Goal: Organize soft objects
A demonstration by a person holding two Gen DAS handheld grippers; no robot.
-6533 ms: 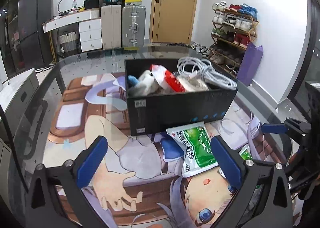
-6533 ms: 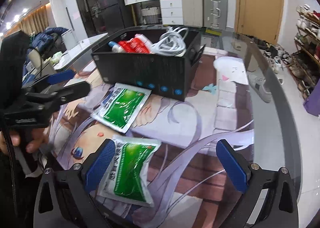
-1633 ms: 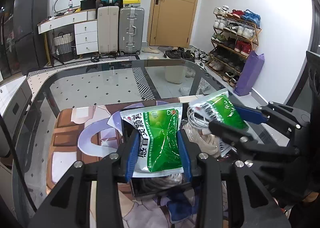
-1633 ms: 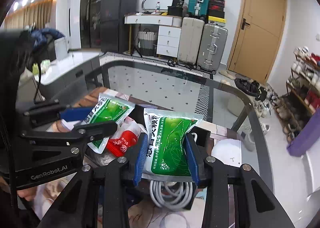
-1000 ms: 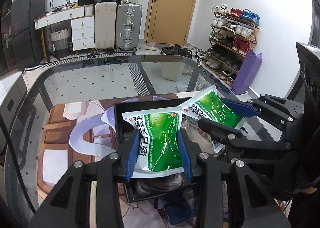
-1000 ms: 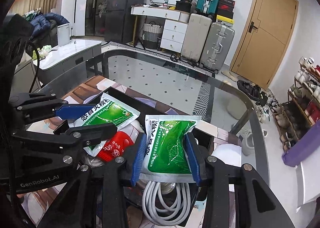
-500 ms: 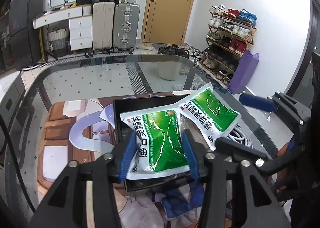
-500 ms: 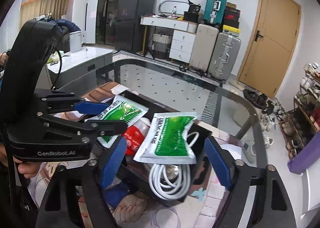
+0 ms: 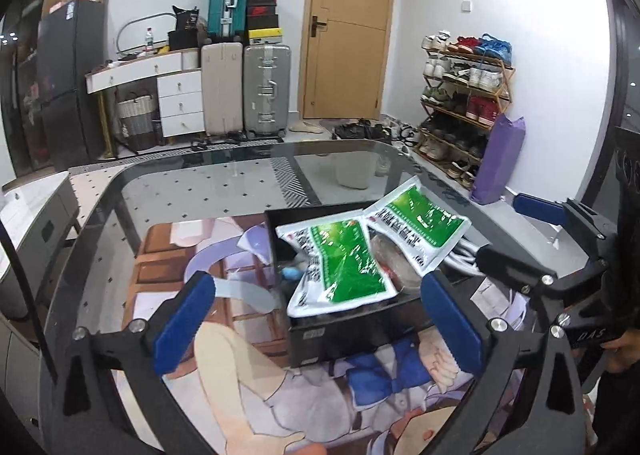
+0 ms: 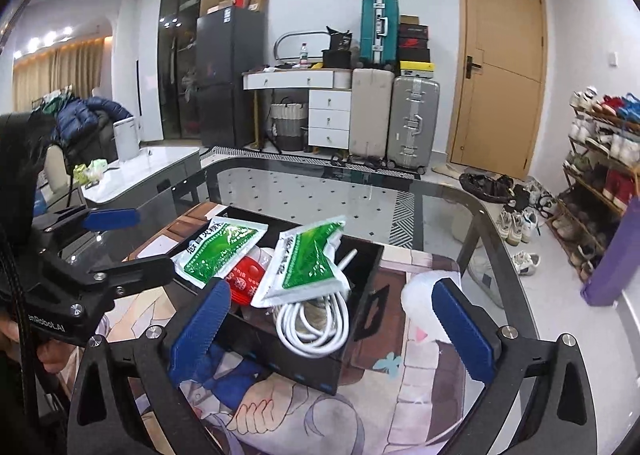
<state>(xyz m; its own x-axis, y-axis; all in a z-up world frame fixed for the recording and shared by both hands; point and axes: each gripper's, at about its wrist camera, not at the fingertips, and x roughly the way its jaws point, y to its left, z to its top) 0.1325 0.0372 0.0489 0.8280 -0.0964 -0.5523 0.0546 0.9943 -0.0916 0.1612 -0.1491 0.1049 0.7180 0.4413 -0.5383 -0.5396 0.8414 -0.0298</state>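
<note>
Spreading wide apart, the blue pads of the left gripper [image 9: 320, 317] are seen closest in the left wrist view, and nothing is held between them. The right gripper [image 10: 328, 329] is spread wide too, with nothing gripped.

Just past the pads, a black box [image 9: 360, 329] is seen on a picture mat [image 9: 168, 255] laid over the glass table [image 9: 200, 179]. Two green packets are found on top of the things in the box. One green packet [image 9: 340, 263] is lying nearer the left side, and the other green packet [image 10: 308, 259] is tilted beside it. A white cable [image 10: 314, 321] is coiled under the tilted one, and a red pouch [image 10: 244, 279] is tucked between them.

Farther back, suitcases [image 9: 244, 89] and a wooden door [image 9: 348, 27] are seen by the wall.
</note>
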